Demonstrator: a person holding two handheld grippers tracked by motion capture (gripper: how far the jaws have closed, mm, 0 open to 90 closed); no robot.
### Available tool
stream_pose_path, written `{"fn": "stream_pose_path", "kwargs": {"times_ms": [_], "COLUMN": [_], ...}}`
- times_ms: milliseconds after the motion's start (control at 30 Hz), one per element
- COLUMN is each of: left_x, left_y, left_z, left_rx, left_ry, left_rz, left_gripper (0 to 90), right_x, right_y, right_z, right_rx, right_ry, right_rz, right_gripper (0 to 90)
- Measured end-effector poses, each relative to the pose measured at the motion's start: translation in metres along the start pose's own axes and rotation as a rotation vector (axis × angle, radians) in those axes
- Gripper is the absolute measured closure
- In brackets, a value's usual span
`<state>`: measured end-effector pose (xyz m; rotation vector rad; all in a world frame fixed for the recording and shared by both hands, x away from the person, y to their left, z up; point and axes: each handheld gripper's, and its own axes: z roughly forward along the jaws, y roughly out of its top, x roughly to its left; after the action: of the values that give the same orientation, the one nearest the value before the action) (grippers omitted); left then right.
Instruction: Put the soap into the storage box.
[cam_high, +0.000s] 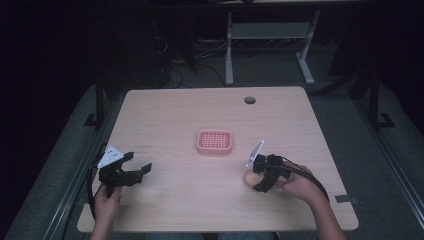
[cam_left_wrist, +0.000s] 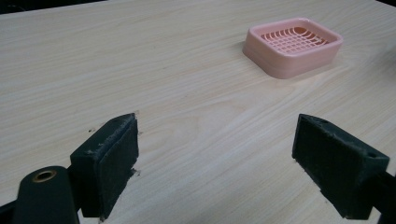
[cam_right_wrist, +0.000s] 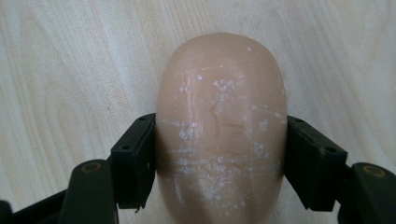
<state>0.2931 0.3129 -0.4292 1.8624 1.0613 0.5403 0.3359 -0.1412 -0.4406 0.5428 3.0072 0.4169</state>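
Our right gripper (cam_right_wrist: 219, 163) clamps the soap bar (cam_right_wrist: 219, 126); its slick, rounded sides could squirt free. Left gripper (cam_left_wrist: 215, 163) gapes.

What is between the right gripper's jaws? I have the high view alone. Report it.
Observer: A tan bar of soap, the jaws pressed on both its sides.
Operator: Describe its surface.
Observer: Scuffed, with white flecks.
Operator: Now tell me about the left gripper.
Observer: The left gripper has its jaws wide apart over bare table, nothing between them.
Operator: Say what it faces.
Observer: The pink soap dish, with a slotted grid inside it.
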Motion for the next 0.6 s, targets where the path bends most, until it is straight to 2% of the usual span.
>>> {"fn": "stream_pose_path", "kwargs": {"times_ms": [333, 600], "left_x": [0.0, 0.0], "left_y": [0.0, 0.0], "left_z": [0.0, -0.001], "left_rx": [-0.003, -0.003], "left_ry": [0.0, -0.002], "left_rz": [-0.007, -0.007], "left_gripper": [14.2, 14.2], "right_x": [-0.001, -0.008], "right_y": [0.007, 0.012], "right_z": [-0.008, -0.015], "right_rx": [-0.027, -0.054], "right_ry": [-0.003, 0.002], "right_rz": [-0.008, -0.015], "right_gripper": [31.9, 31.9]}}
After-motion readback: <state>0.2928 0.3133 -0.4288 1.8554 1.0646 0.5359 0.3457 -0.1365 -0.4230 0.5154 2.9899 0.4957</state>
